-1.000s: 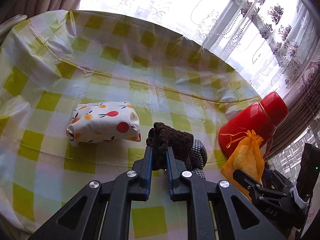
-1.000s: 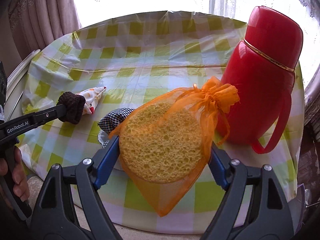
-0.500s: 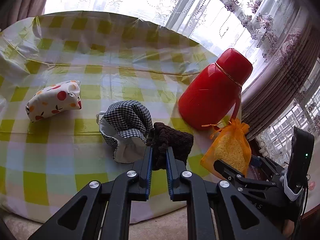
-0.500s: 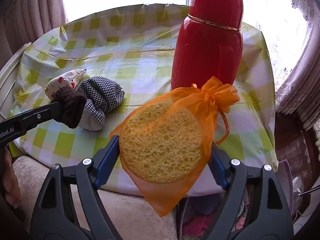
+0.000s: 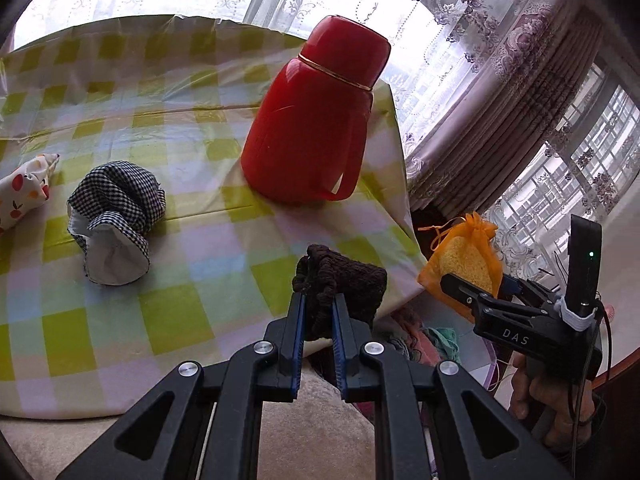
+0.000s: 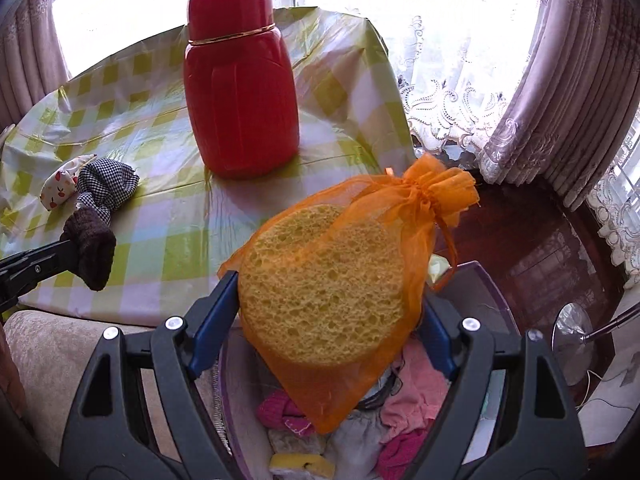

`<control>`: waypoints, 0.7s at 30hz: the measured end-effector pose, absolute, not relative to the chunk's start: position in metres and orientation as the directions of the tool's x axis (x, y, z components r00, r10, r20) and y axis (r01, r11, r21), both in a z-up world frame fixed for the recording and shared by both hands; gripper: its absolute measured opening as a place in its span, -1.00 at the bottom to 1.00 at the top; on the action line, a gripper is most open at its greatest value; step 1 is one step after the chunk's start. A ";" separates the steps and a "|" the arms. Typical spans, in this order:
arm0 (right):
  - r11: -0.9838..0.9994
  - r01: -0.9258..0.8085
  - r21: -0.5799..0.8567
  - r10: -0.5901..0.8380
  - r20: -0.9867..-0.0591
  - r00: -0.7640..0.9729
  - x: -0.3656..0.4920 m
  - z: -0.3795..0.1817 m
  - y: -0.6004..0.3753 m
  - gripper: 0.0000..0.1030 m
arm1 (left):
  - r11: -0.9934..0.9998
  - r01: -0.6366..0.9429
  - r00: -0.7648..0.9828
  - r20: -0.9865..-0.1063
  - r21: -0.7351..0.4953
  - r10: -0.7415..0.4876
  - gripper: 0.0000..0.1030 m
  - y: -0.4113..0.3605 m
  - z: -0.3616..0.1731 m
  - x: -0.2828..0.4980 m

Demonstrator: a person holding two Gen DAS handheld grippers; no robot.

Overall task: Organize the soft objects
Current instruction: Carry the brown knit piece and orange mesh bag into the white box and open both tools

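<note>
Flask (image 6: 240, 96): glossy red plastic, thin gold band.
Tablecloth (image 5: 192, 304), under the flask: shiny checked plastic film, creased.
Pouch (image 6: 400, 216): sheer orange mesh over a porous yellow sponge (image 6: 320, 300).
Knitted item (image 5: 352, 284): rough brown wool.

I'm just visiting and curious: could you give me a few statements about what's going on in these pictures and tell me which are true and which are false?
1. The right gripper holds an orange mesh bag with a yellow sponge inside. True.
2. The left gripper is empty. False: it is shut on a brown knitted pouch.
3. The red thermos lies on its side. False: it stands upright on the checked tablecloth.
4. A black-and-white checked cloth lies on the table. True.
5. Below the sponge bag is a bin already holding soft things. True.
6. The fruit-print pouch is inside the bin. False: it lies on the table beside the checked cloth.
</note>
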State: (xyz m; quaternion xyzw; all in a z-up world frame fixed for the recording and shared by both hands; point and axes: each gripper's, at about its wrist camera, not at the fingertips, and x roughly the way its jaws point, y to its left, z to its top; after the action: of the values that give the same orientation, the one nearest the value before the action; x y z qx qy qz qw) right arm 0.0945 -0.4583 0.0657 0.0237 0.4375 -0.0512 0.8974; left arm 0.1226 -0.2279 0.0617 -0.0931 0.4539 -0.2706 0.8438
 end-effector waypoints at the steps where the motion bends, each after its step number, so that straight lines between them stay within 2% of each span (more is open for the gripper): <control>1: 0.992 0.128 -0.006 -0.084 -0.786 0.612 0.091 0.067 -0.467 0.62 | 0.832 0.387 0.431 -0.720 -0.398 -0.545 -0.74 -0.237 0.061 0.119; 9: 0.973 0.232 0.001 -0.142 -0.789 0.598 0.076 0.068 -0.516 0.63 | 0.786 0.497 0.335 -0.755 -0.367 -0.564 -0.72 -0.291 0.052 0.099; 12: 0.970 0.243 0.009 -0.143 -0.789 0.598 0.075 0.066 -0.523 0.63 | 0.775 0.526 0.296 -0.778 -0.351 -0.554 -0.60 -0.304 0.045 0.098; 15: 0.970 0.241 0.015 -0.136 -0.792 0.595 0.075 0.064 -0.522 0.63 | 0.784 0.526 0.269 -0.811 -0.329 -0.520 -0.23 -0.312 0.033 0.099; 21: 0.969 0.245 0.023 -0.129 -0.800 0.586 0.073 0.058 -0.527 0.63 | 0.803 0.483 0.279 -0.808 -0.349 -0.519 -0.19 -0.301 0.031 0.104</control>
State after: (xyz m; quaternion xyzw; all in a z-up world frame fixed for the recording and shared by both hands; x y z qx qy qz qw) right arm 0.0731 -0.5267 0.0577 0.0653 0.4428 -0.1053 0.8880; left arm 0.1039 -0.3012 0.0308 -0.0176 0.5119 -0.3135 0.7996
